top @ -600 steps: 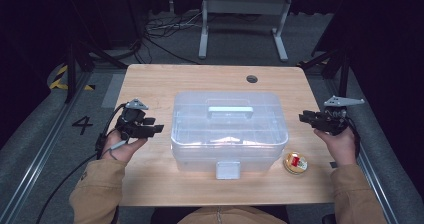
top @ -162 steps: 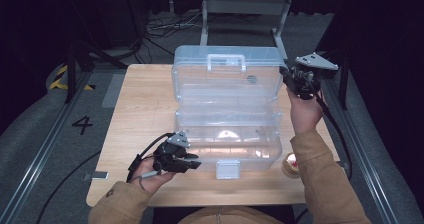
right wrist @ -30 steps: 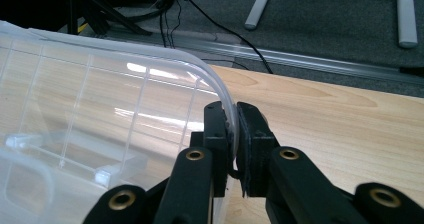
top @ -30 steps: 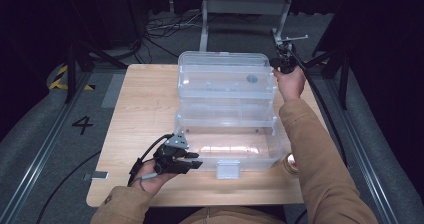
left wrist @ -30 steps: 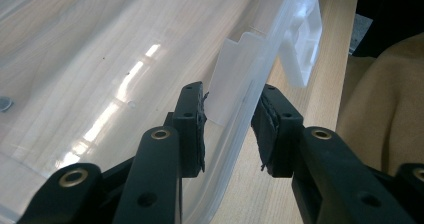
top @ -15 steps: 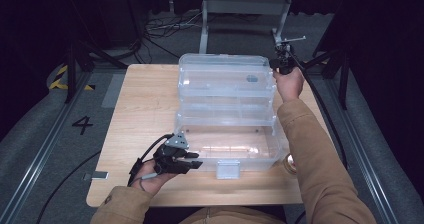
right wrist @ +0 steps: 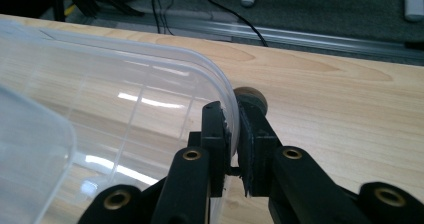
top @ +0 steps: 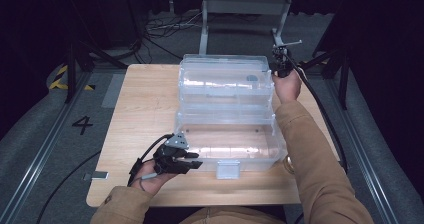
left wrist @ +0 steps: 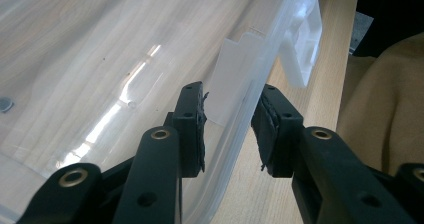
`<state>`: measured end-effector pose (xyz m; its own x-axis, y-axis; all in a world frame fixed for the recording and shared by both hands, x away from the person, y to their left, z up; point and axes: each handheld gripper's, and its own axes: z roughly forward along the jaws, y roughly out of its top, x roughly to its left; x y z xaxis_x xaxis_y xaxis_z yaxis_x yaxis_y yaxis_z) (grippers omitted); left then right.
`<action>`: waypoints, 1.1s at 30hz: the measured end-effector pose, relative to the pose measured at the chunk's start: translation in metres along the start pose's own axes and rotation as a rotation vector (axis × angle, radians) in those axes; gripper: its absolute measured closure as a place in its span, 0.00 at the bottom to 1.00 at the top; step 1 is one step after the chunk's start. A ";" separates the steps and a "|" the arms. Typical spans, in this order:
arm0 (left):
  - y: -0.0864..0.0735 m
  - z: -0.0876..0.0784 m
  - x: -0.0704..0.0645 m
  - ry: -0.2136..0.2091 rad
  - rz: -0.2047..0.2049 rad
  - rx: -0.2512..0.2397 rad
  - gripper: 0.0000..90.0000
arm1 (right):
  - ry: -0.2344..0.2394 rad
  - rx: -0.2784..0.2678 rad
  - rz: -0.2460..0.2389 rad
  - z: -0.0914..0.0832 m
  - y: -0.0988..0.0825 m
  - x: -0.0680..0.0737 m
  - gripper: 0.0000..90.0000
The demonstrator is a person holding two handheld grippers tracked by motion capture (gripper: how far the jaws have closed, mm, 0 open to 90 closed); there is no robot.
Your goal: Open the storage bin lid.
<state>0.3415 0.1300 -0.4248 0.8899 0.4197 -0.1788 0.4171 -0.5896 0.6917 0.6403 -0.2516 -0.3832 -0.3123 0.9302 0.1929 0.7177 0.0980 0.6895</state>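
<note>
Box (top: 227, 144) of clear plastic sits mid-table, its base toward your side and its lid (top: 225, 79) swung up and back toward the far edge of the table (top: 145, 109).

Your left gripper (left wrist: 227, 126) is at the near front wall of the base, just left of the white latch (top: 226, 170). In the left gripper view its fingers (left wrist: 192, 121) straddle the wall's rim: one inside the box, the other outside over the bare wood. They stand spread, with a visible gap on each side of the plastic; they are not pinching it. The white latch tab (left wrist: 302, 49) lies farther along the same rim.

Your right gripper (top: 280, 59) is at the far right corner of the raised lid, your arm reaching along the right side of the box. In the right gripper view the fingers (right wrist: 252, 129) are drawn nearly together on the lid's rounded corner edge (right wrist: 227, 96), one either side of it, pinching it. They have just been easing apart slightly, with the lid edge between them. A small round dark object (right wrist: 252, 100) on the table shows just beyond the finger tips; what it is cannot be told.

A small round item (top: 289, 165) lies on the table at the right front corner of the base, partly covered by your right sleeve (top: 320, 169). Cables (top: 165, 26) lie on the floor beyond the table.
</note>
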 end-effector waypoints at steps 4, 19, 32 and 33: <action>0.000 0.000 0.000 -0.001 0.000 -0.001 0.74 | 0.010 -0.003 -0.003 -0.001 0.001 -0.001 0.86; 0.003 0.000 0.001 -0.009 -0.026 0.018 0.74 | 0.075 -0.121 -0.035 -0.038 0.002 -0.001 0.64; 0.007 -0.004 0.008 -0.090 -0.054 0.022 0.56 | 0.050 -0.235 -0.122 -0.099 -0.022 -0.008 0.56; 0.007 -0.007 0.008 -0.094 -0.053 0.013 0.55 | 0.079 -0.250 -0.121 -0.114 -0.031 -0.010 0.55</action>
<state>0.3504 0.1340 -0.4162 0.8795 0.3844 -0.2805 0.4661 -0.5773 0.6704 0.5508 -0.3041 -0.3268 -0.4408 0.8856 0.1462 0.4994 0.1066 0.8598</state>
